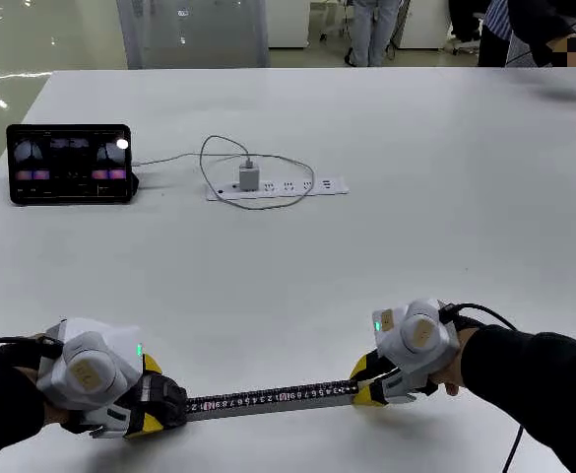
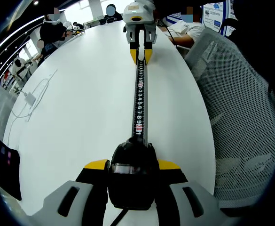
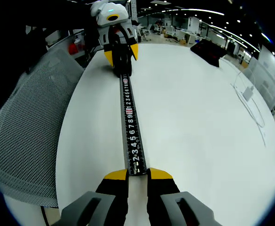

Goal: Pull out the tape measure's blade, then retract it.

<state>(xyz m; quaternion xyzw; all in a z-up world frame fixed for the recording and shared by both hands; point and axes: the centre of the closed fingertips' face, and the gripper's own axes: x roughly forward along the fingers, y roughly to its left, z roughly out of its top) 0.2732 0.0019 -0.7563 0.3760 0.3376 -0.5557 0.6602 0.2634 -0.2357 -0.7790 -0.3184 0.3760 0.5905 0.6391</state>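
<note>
**Item:** tape measure (image 1: 258, 399), blade out, stretched between two pairs of tongs along the near edge of the table (image 1: 416, 217).

**Detail:** The left tongs (image 2: 132, 165) are clamped on the case (image 2: 131, 186), and the right tongs (image 3: 137, 174) are pinched on the free tip of the blade (image 3: 129, 117). The pull-out looks about done, so retraction is judged to come next. Hold the case firm and level. Walk the right tongs toward it in line with the blade, low over the table. Pay the tip in slowly rather than letting the spring snap it home, since sideways drift could twist or kink the strip. Appearance: the blade is dark and narrow, printed face up, with white numerals and red marks at the tens, and it lies straight and nearly flat. The case is compact and black.
</note>
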